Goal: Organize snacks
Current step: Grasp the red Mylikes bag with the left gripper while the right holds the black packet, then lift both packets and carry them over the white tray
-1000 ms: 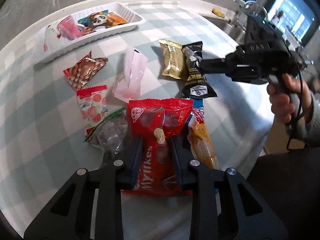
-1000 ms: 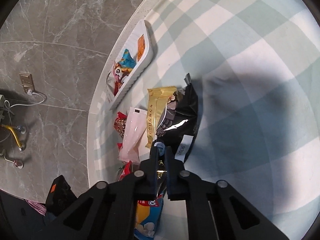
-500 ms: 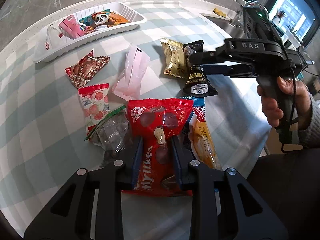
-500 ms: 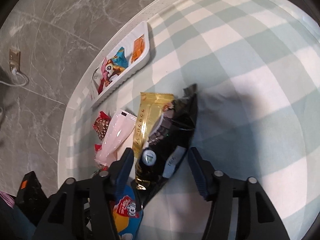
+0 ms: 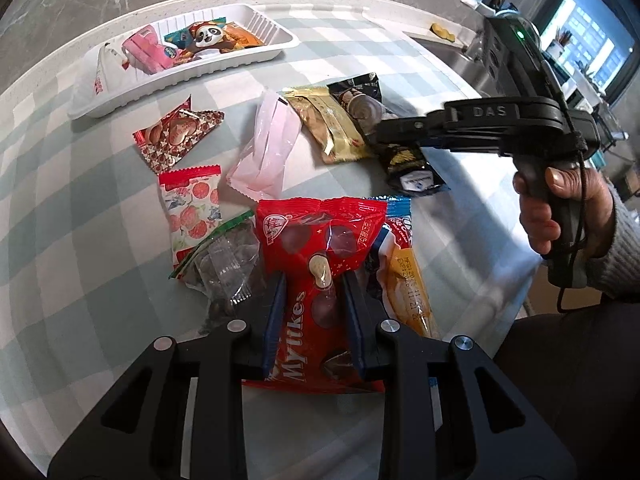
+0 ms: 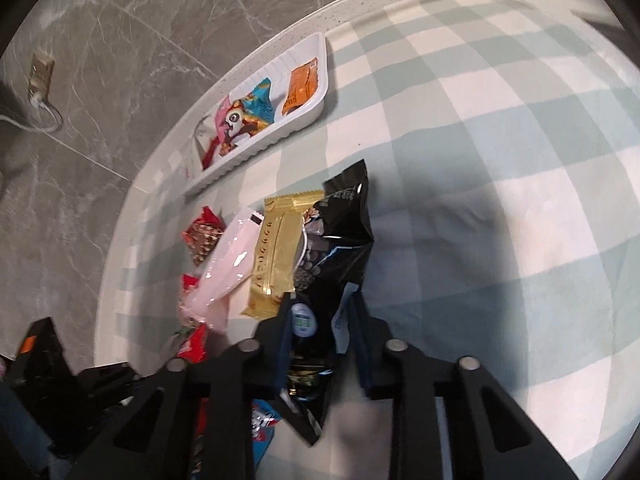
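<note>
My left gripper (image 5: 314,280) is shut on a red Mylikes packet (image 5: 316,264) and holds it over the pile near the table's front edge. My right gripper (image 6: 320,312) has its jaws partly closed around the lower end of a black snack packet (image 6: 340,232); that packet also shows in the left wrist view (image 5: 404,164), under the right gripper (image 5: 384,136). A gold packet (image 6: 276,256) lies just left of the black one. A white tray (image 5: 276,46) at the far left of the table holds several snacks.
Loose on the checked tablecloth lie a pink packet (image 5: 268,152), a red heart-print packet (image 5: 176,136), a peach-print packet (image 5: 192,208), a clear bag (image 5: 224,264) and a blue-and-orange packet (image 5: 408,276). The table's edge (image 5: 496,236) curves close on the right.
My right gripper opened, moved down around the black packet's lower end, and its jaws have since narrowed on it. My left gripper stays shut on the red packet.
</note>
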`<state>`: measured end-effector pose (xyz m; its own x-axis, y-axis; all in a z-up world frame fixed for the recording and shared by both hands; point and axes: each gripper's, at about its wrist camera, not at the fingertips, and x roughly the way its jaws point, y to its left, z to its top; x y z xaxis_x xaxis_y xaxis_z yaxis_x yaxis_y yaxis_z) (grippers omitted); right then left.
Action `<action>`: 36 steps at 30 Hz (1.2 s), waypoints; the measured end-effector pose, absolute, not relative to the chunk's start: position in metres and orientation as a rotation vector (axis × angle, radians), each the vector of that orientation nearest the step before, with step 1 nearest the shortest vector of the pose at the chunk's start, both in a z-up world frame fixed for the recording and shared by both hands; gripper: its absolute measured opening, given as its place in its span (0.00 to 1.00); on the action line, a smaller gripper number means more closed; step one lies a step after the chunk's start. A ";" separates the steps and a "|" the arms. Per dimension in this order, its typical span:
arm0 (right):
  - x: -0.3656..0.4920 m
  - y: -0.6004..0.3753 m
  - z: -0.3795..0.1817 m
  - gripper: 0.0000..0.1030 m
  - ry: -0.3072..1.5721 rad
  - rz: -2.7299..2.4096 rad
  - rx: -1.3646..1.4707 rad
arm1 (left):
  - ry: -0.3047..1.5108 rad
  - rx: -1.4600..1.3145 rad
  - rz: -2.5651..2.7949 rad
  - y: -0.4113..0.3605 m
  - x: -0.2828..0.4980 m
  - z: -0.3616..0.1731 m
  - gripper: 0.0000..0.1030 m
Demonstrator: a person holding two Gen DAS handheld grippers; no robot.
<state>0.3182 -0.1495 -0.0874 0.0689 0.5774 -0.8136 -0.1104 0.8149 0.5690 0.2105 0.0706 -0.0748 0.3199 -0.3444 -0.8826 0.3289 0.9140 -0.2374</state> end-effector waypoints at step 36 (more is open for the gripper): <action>0.303 -0.132 -0.078 0.49 1.416 0.547 0.195 | 1.242 0.118 -0.399 0.053 0.211 -0.097 0.43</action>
